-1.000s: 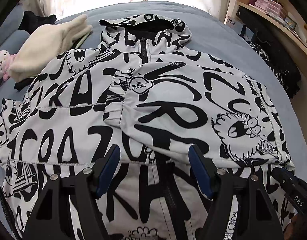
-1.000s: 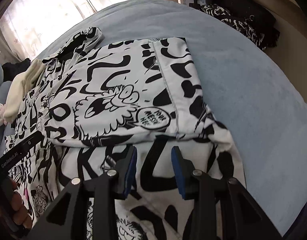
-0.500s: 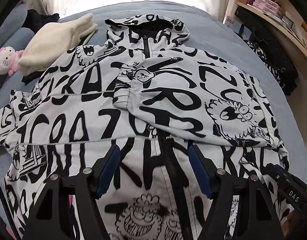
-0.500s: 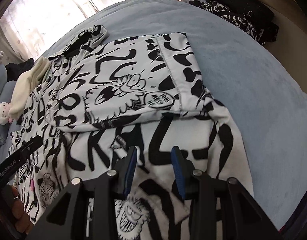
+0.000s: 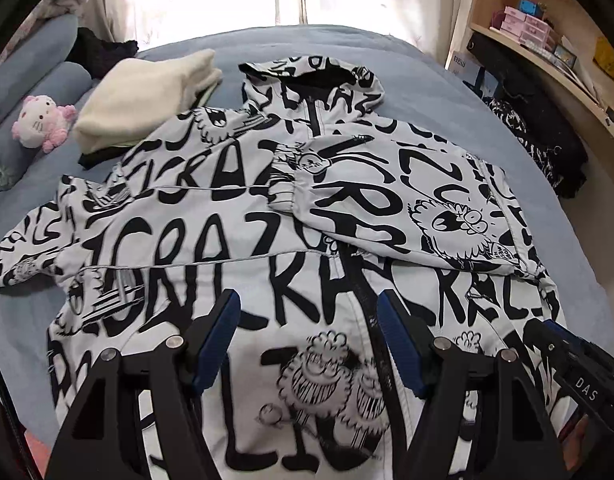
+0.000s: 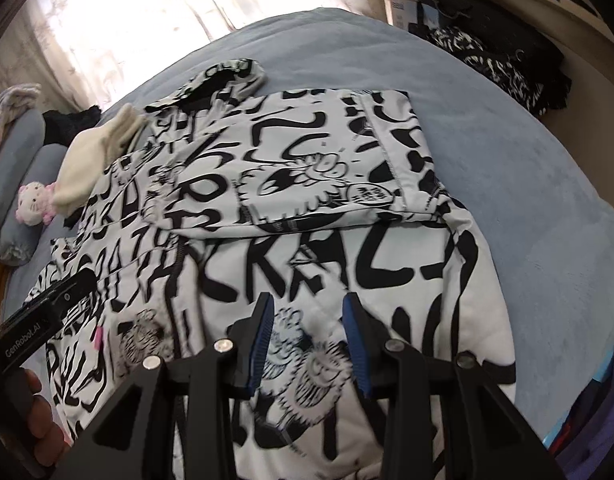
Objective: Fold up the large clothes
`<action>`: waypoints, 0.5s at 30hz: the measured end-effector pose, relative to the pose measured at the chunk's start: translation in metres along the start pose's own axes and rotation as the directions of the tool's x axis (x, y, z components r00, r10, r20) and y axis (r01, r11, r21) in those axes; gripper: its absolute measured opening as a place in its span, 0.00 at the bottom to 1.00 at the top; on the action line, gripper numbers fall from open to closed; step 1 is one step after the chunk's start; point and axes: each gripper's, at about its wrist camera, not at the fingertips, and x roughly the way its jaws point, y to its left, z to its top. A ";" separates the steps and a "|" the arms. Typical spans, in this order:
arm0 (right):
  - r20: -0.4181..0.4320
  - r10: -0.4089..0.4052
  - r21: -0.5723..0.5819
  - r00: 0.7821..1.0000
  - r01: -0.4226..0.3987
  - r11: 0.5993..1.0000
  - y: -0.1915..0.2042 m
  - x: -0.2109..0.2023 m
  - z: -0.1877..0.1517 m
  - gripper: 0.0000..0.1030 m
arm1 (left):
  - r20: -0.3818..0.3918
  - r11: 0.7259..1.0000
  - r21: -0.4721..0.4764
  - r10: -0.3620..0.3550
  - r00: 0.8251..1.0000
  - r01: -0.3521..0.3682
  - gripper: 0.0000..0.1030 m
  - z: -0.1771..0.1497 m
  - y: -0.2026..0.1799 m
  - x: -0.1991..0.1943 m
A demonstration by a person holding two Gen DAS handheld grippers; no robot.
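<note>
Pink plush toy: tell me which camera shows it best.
Left wrist view. There the pink plush toy sits sharp and whole beside the cream garment. The right wrist view shows it at the left, blurred and partly hidden.

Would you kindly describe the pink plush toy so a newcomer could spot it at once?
Start at the blue bed and go to the grey bolster pillow at its edge. The plush toy rests there, beside the folded cream garment; nothing else here is pink with a whiskered white face.

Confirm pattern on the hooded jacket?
White with bold black graffiti lettering and cartoon faces; the jacket shows best in the left wrist view.
</note>
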 end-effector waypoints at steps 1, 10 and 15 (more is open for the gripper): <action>0.003 0.002 -0.006 1.000 -0.002 1.000 0.004 -0.003 -0.002 0.34 | 0.006 1.000 0.000 0.001 1.000 -0.001 0.67 -0.003 0.003 -0.007; 0.001 0.034 -0.091 0.999 -0.034 0.995 0.043 -0.023 -0.028 0.34 | 0.064 1.000 -0.022 0.013 0.998 -0.012 0.67 -0.025 0.032 -0.049; -0.003 0.051 -0.155 0.999 -0.050 0.987 0.075 -0.029 -0.038 0.34 | 0.091 0.998 -0.064 0.032 0.995 -0.026 0.67 -0.034 0.062 -0.066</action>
